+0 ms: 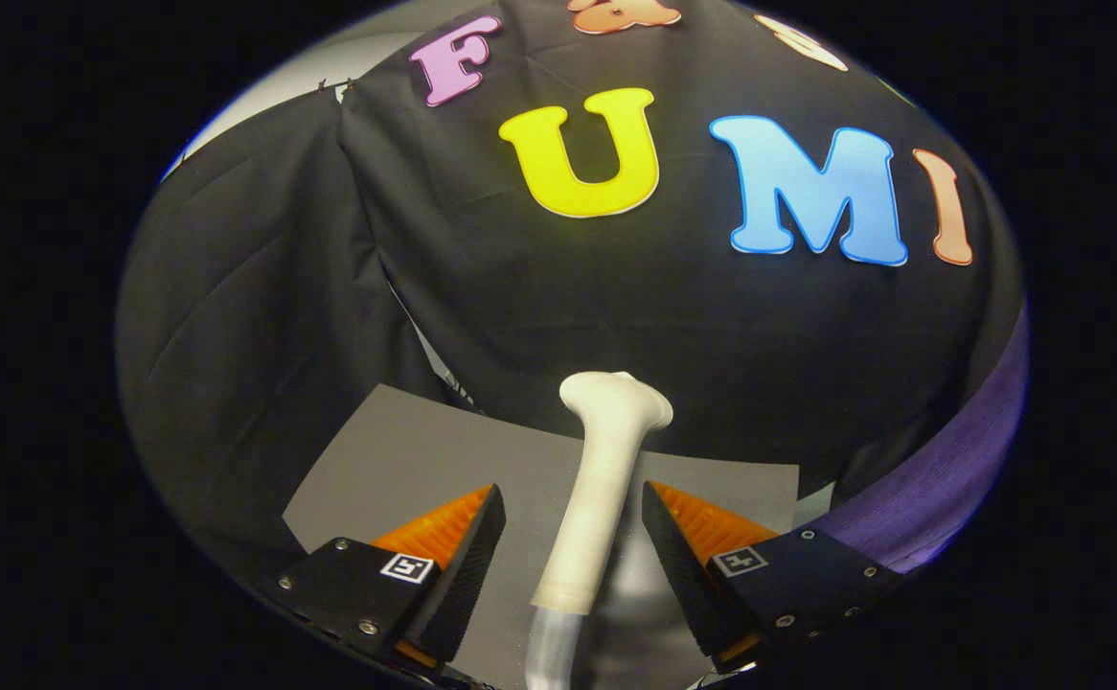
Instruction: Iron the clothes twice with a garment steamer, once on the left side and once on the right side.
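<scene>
The cream-white garment steamer, a slim matte wand with a flared, flattened head, stands between the gripper's two fingers and reaches up beyond their tips. Its head sits just ahead of the fingers, against the lower part of the black cloth wall. At the wand's lower end a translucent, pale hose joins it and drops away; where the hose goes is cut off.

The gripper has its fingers spread apart, one on each side of the wand. A clear gap shows between the wand and either ribbed inner pad, so neither finger presses on it. What is holding the steamer upright cannot be made out, since its base is hidden low between the fingers.

Behind the wand lies a flat grey rectangular sheet, tilted in the fisheye view, with its near part covered by the fingers and the steamer. A paler grey patch shows just right of the wand, and its nature is hard to tell.

To the right, beyond the right finger, a strip of purple ribbed fabric curves upward; it may be the clothes, but so little shows that its shape cannot be told.
</scene>
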### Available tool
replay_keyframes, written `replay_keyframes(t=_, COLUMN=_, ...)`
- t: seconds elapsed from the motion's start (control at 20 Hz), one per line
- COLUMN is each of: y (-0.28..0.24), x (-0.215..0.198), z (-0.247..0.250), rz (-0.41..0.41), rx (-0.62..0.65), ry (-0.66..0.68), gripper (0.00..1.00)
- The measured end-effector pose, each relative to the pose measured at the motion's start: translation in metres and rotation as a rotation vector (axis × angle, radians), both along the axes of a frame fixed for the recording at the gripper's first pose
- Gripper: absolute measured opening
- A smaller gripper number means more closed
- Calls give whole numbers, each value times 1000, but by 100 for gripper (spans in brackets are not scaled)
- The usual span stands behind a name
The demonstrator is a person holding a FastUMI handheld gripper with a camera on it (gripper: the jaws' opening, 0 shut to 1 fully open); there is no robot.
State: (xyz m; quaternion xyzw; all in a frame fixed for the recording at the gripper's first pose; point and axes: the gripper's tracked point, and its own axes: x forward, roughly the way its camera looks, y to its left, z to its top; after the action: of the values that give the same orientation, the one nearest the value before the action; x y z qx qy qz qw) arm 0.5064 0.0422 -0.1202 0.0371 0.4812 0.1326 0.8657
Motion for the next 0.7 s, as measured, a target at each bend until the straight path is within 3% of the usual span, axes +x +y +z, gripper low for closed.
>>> replay_keyframes(t=0.2, y=-3, x=10, z=-40, rz=16, rx=-24, ry=74, gripper=85)
replay_keyframes(t=0.3, y=-1, x=10, z=-51, rz=12, rx=4, ry=107, gripper=79)
replay_keyframes(t=0.45, y=3, x=11, z=-58, rz=4, rx=69, ry=133, gripper=63)
replay_keyframes(t=0.6, y=0, x=9, z=-54, rz=4, rx=89, ry=140, gripper=61)
replay_keyframes(t=0.7, y=2, x=5, z=-50, rz=-4, rx=135, ry=146, gripper=51)
